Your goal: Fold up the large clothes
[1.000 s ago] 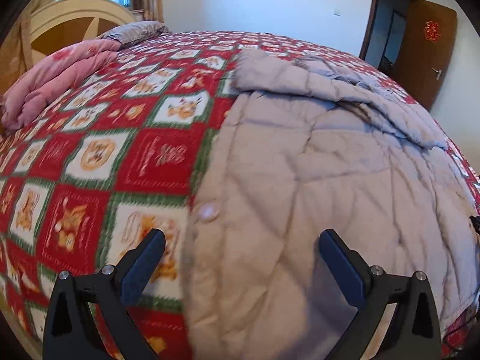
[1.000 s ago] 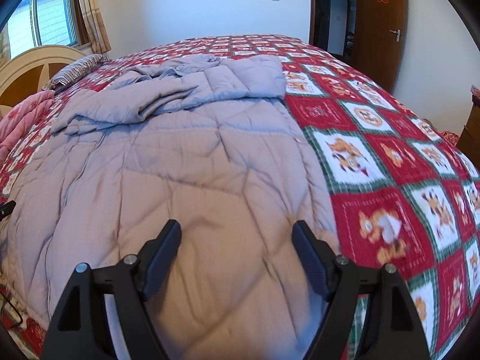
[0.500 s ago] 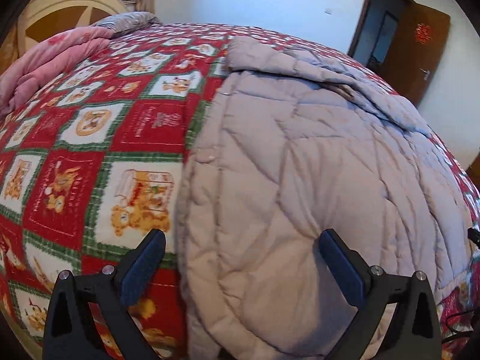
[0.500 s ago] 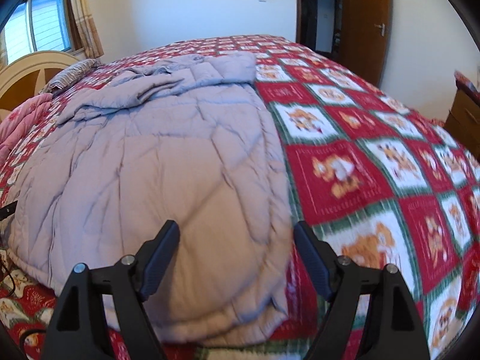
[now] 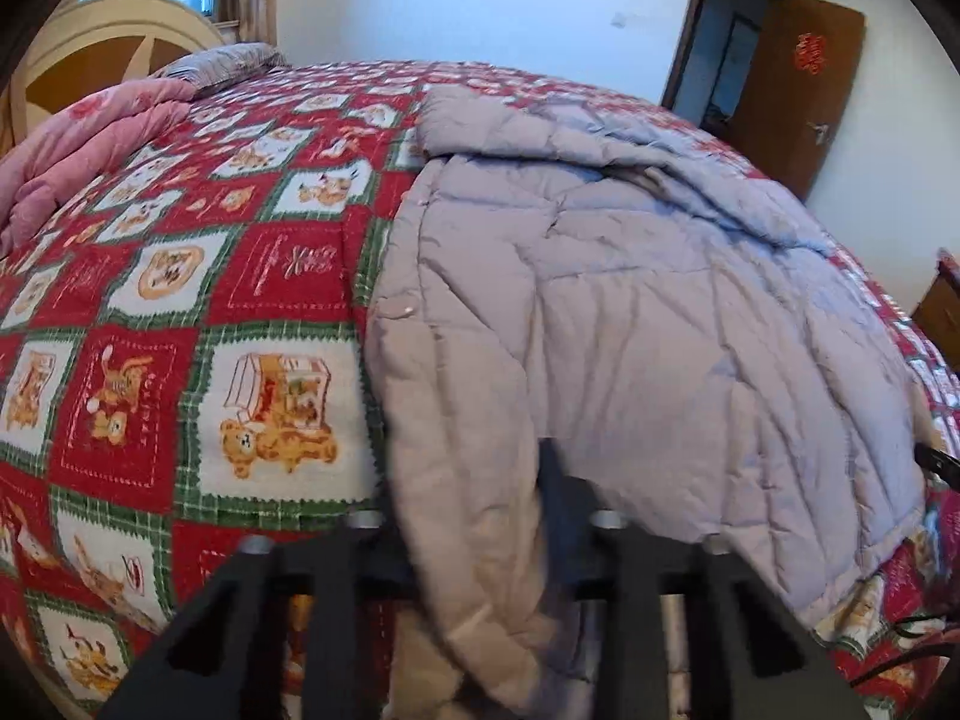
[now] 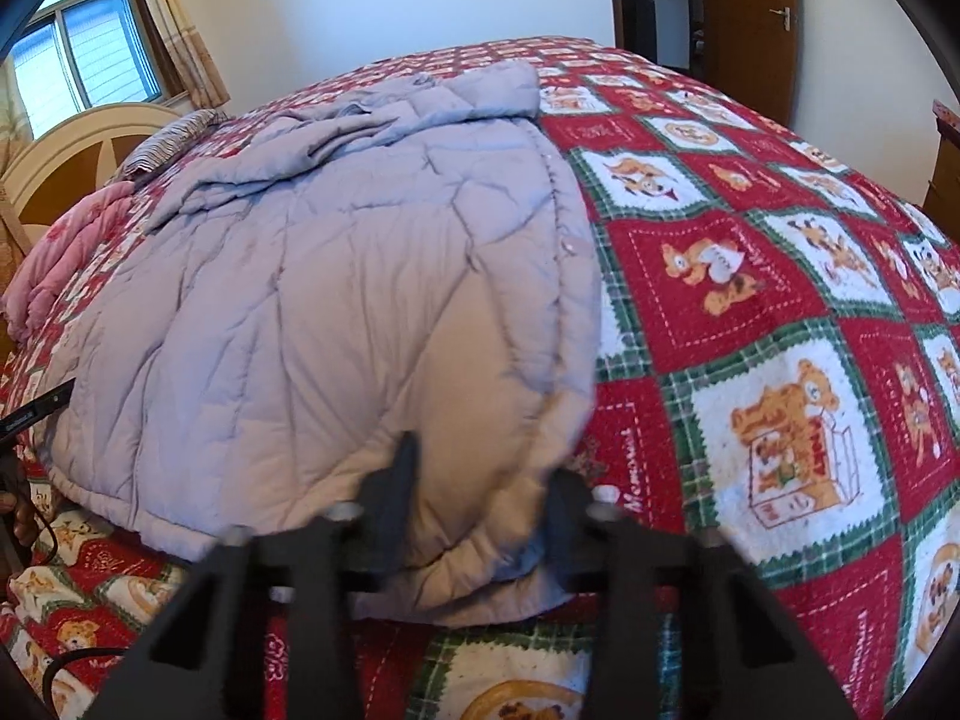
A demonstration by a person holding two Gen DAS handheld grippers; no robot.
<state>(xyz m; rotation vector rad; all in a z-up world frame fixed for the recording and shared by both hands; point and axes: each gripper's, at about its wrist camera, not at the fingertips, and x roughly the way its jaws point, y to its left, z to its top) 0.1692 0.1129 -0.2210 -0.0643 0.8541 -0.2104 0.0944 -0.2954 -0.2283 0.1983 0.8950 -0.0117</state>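
**Both tongs biting into the near hem of the grey padded coat**

So there's a big grey quilted coat spread out flat on the bed, lying on a red, white and green patchwork bedspread covered in little teddy bear squares. The near hem of the coat hangs a bit over the near edge of the bed, and that's where both tongs are.

The left tongs are closing on the near left corner of the hem. A thick fold of the padded fabric is bunched between the two black fingers and bulges down past them. The right tongs are doing the same at the near right corner, closing with a puffy roll of the hem between them and fabric spilling out below.

The far end of the coat is rumpled, with what looks like a sleeve folded across the top. A small snap shows along each side edge.

Off on the far left there's a pink quilt heaped up, a striped pillow behind it, and a cream and wood headboard under a window. A brown wooden door stands open at the far right. A black cable trails along the near left edge of the bed in the right-hand view.
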